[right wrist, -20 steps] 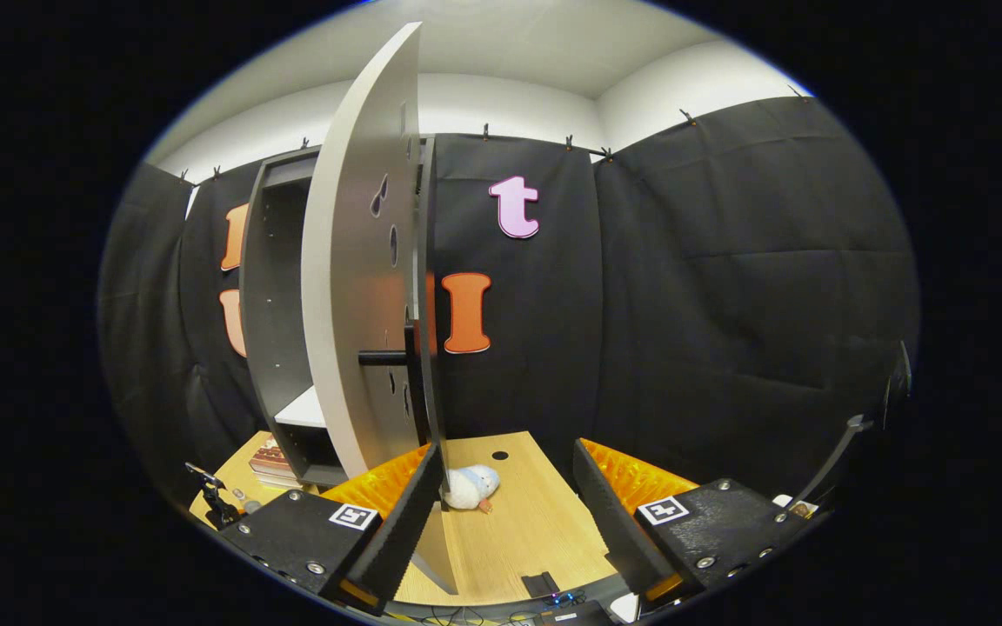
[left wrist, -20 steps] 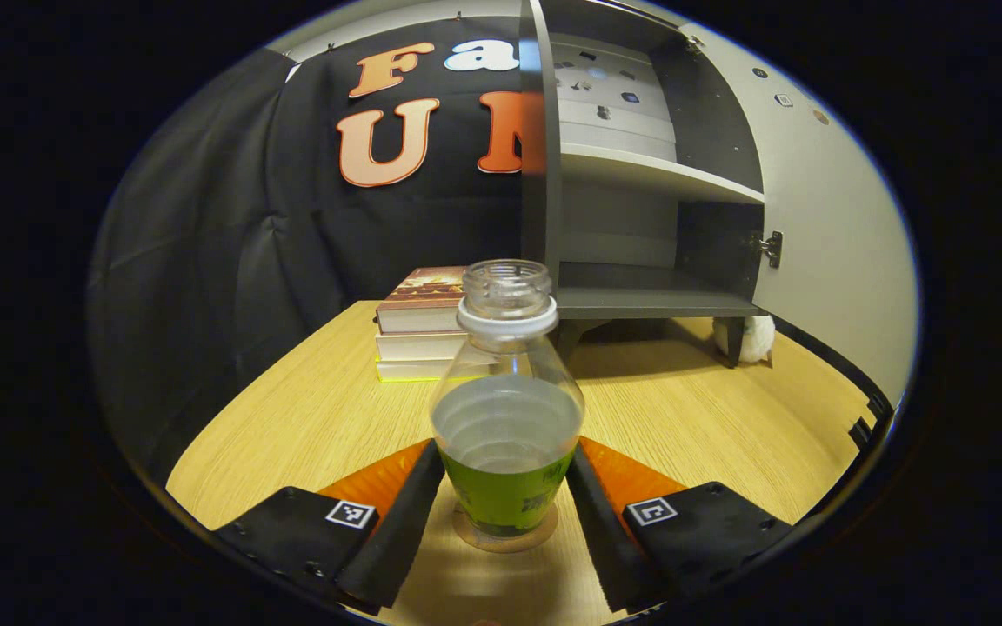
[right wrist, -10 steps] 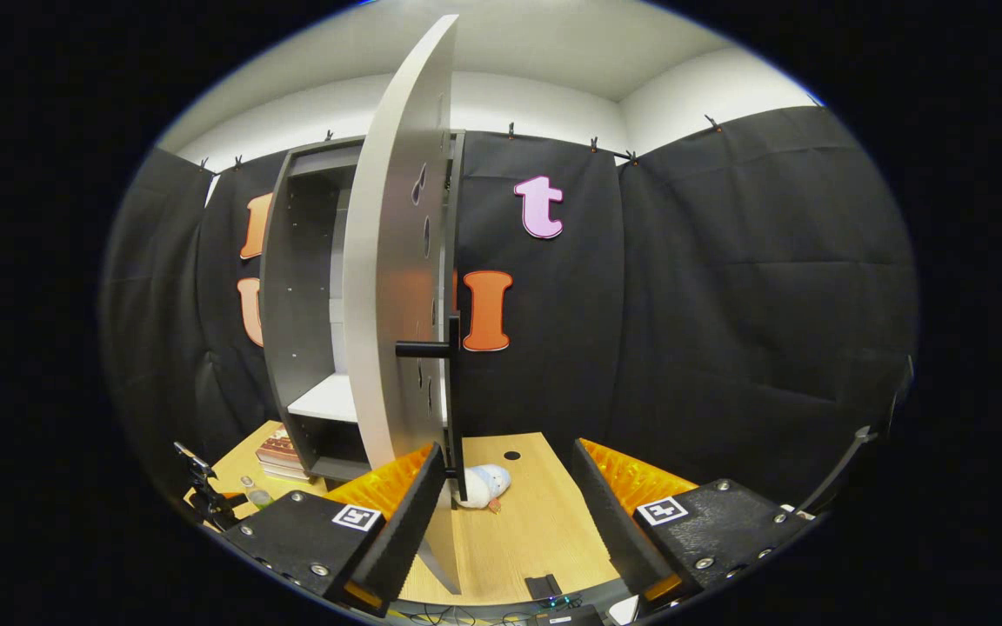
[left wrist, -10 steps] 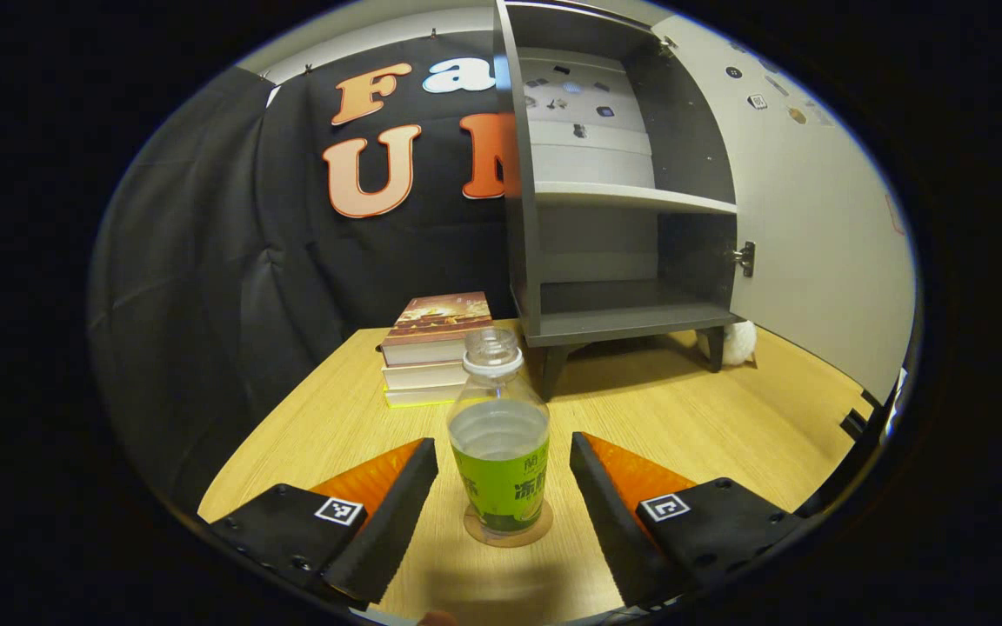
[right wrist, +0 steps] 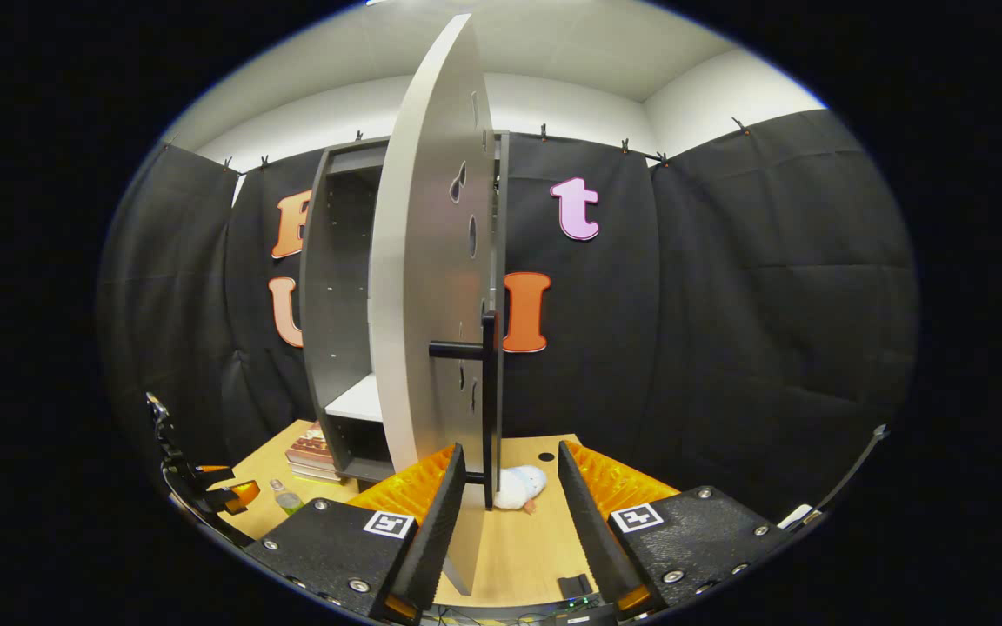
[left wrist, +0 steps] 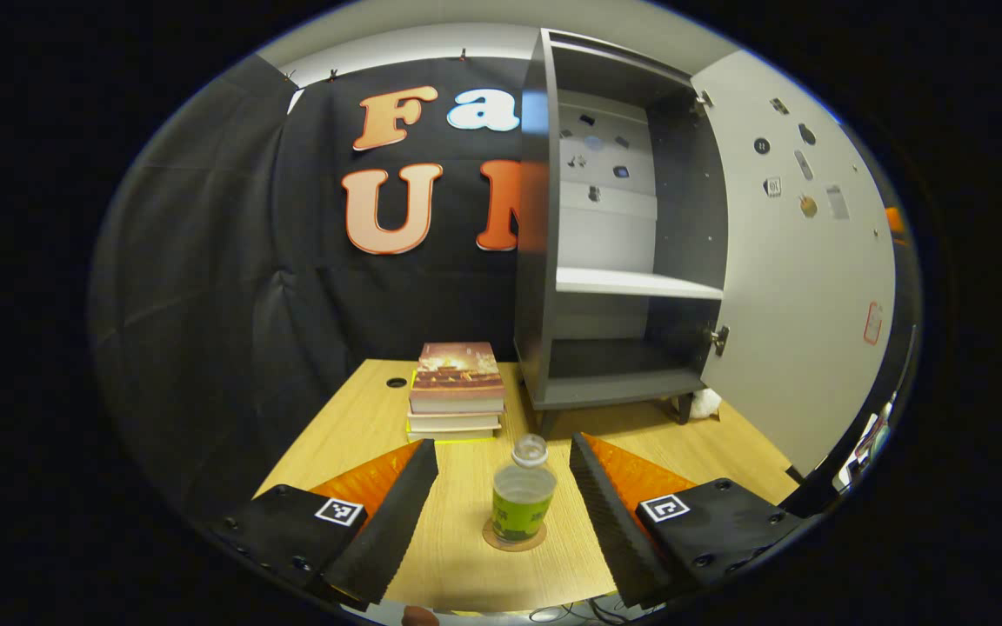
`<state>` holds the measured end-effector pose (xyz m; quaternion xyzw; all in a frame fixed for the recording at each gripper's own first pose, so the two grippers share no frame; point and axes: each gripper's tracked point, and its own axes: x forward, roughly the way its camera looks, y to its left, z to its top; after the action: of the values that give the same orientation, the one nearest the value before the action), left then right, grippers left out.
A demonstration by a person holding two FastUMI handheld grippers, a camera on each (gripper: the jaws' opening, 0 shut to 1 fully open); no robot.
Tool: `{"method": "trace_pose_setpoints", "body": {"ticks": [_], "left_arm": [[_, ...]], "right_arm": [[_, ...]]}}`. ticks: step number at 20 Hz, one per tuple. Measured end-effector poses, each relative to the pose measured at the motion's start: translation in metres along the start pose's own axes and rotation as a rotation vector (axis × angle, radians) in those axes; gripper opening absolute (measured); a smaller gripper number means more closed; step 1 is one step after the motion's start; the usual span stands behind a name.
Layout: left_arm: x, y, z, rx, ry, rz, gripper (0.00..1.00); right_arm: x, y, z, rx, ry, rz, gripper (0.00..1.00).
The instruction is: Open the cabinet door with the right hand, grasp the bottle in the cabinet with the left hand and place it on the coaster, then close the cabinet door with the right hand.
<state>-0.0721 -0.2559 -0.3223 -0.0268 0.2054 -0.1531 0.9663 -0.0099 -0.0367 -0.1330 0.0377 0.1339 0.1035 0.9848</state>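
Bottle (left wrist: 524,491) stands on the coaster (left wrist: 514,539), left gripper (left wrist: 504,500) open and clear. Right gripper (right wrist: 506,500), open, probably brackets the door handle (right wrist: 487,409); cabinet door (right wrist: 427,287) remains unclosed.

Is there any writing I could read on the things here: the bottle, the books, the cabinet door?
Bottle label: print too blurred to read.
Top book cover: too blurred to read.
Stickers on the cabinet door: too small to read.
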Motion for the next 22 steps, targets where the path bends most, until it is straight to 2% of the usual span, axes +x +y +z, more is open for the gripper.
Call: {"method": "trace_pose_setpoints", "body": {"ticks": [4, 10, 16, 22], "left_arm": [[-0.013, 0.038, 0.056, -0.033, -0.053, 0.000, 0.99], [-0.035, 0.093, 0.116, -0.001, -0.091, 0.043, 0.99], [-0.043, 0.138, 0.141, 0.005, -0.106, 0.065, 0.99], [-0.057, 0.171, 0.147, -0.038, -0.102, 0.091, 0.99]], "right_arm": [[0.007, 0.038, -0.003, 0.045, -0.006, 0.036, 0.68], [0.026, 0.093, -0.005, 0.077, -0.006, 0.077, 0.68], [0.058, 0.138, 0.000, 0.091, -0.017, 0.108, 0.68], [0.101, 0.191, 0.002, 0.130, -0.022, 0.182, 0.69]]}}
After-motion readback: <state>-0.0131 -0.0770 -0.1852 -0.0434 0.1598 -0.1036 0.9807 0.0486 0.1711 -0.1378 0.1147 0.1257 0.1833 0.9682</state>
